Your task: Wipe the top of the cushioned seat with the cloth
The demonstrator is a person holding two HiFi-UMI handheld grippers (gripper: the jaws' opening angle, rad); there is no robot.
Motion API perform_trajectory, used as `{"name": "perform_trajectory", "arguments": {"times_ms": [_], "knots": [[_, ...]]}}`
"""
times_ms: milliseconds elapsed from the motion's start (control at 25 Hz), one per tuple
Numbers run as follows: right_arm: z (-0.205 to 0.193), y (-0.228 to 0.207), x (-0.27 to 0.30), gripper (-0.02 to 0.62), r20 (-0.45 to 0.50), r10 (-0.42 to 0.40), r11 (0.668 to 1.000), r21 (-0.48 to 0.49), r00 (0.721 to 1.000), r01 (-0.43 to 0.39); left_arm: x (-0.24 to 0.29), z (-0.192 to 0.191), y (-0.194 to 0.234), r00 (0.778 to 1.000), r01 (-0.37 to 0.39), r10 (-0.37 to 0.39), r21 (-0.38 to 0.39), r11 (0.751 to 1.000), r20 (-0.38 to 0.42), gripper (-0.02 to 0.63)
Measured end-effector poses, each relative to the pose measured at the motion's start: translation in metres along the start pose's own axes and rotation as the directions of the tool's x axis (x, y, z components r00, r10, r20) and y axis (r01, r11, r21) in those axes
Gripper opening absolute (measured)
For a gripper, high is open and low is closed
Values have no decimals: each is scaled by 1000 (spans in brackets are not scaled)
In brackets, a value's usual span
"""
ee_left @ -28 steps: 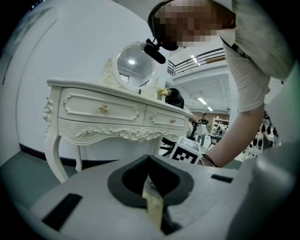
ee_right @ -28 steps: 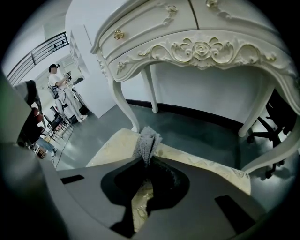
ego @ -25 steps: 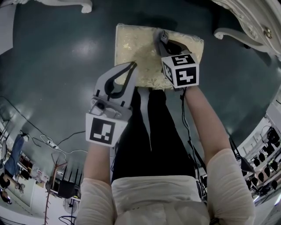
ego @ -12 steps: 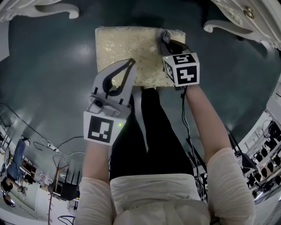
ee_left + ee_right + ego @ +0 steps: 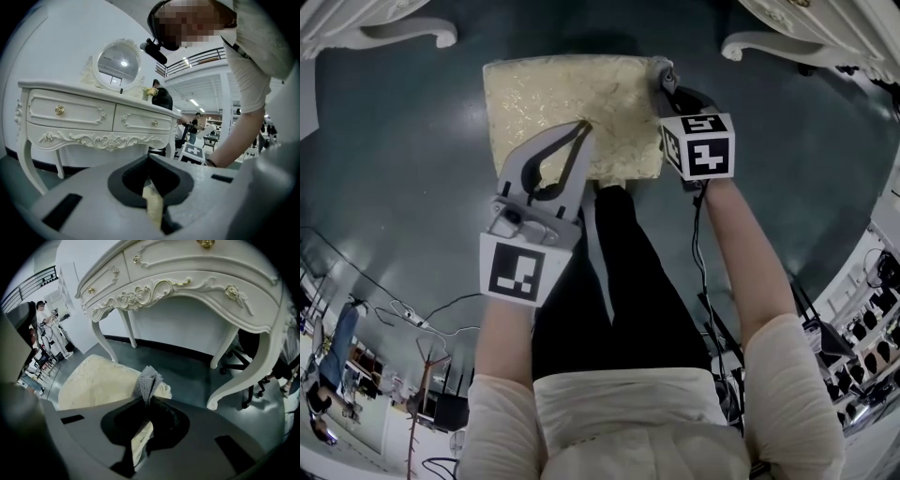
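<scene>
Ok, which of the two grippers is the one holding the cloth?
The right gripper: its jaws pinch the grey cloth by the far right corner of the seat. The left gripper is shut on nothing.

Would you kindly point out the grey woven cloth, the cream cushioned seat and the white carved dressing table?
Grey woven cloth [image 5: 147, 380], right gripper view: bunched upper tip.
Cream cushioned seat [image 5: 544, 94], head view: bare top surface.
White carved dressing table [image 5: 70, 112], left gripper view: left drawer front.
</scene>
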State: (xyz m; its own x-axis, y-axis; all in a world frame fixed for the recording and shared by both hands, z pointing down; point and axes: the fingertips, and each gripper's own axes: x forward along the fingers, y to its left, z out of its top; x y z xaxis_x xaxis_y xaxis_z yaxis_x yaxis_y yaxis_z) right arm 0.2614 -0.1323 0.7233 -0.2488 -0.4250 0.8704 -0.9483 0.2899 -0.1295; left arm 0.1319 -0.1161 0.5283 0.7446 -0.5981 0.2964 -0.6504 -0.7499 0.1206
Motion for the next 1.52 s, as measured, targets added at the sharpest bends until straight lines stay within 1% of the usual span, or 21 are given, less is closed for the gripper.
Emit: {"name": "perform_trajectory", "arguments": {"times_ms": [80, 160, 320, 520, 640, 760, 960, 1120, 1320, 1520], "knots": [[-6, -6, -4, 28, -12, -20, 1000, 2, 1000, 20, 0, 1, -4, 1000, 3, -3, -2, 1000, 3, 3], [-7, -7, -11, 28, -15, -19, 1000, 16, 1000, 20, -3, 2, -7, 1000, 2, -2, -7, 1000, 4, 3], [1, 13, -28, 28, 14, 39, 997, 73, 999, -39, -18, 3, -8, 1000, -4, 4, -7, 1000, -1, 3], [20, 69, -36, 28, 37, 99, 993, 60, 994, -101, -57, -2, 9, 999, -30, 30, -19, 999, -13, 3], [29, 111, -32, 28, 42, 142, 988, 51, 989, -144, -80, -9, 26, 999, -51, 50, -28, 998, -22, 3], [38, 155, -23, 28, 43, 191, 980, 43, 981, -193, -101, -14, 45, 998, -57, 57, -18, 998, -29, 3], [47, 235, -2, 28, 19, 272, 961, 45, 962, -272, -144, -23, 82, 997, -63, 63, -10, 998, -50, 3], [51, 288, 17, 28, -2, 303, 952, 48, 953, -302, -178, -37, 112, 995, -76, 75, -13, 997, -65, 3], [54, 319, 40, 28, -15, 303, 952, 60, 953, -301, -200, -53, 137, 994, -71, 69, -19, 997, -83, 3], [50, 321, 57, 28, -42, 282, 958, 63, 958, -280, -203, -53, 148, 996, -74, 72, -33, 997, -49, 3]]}}
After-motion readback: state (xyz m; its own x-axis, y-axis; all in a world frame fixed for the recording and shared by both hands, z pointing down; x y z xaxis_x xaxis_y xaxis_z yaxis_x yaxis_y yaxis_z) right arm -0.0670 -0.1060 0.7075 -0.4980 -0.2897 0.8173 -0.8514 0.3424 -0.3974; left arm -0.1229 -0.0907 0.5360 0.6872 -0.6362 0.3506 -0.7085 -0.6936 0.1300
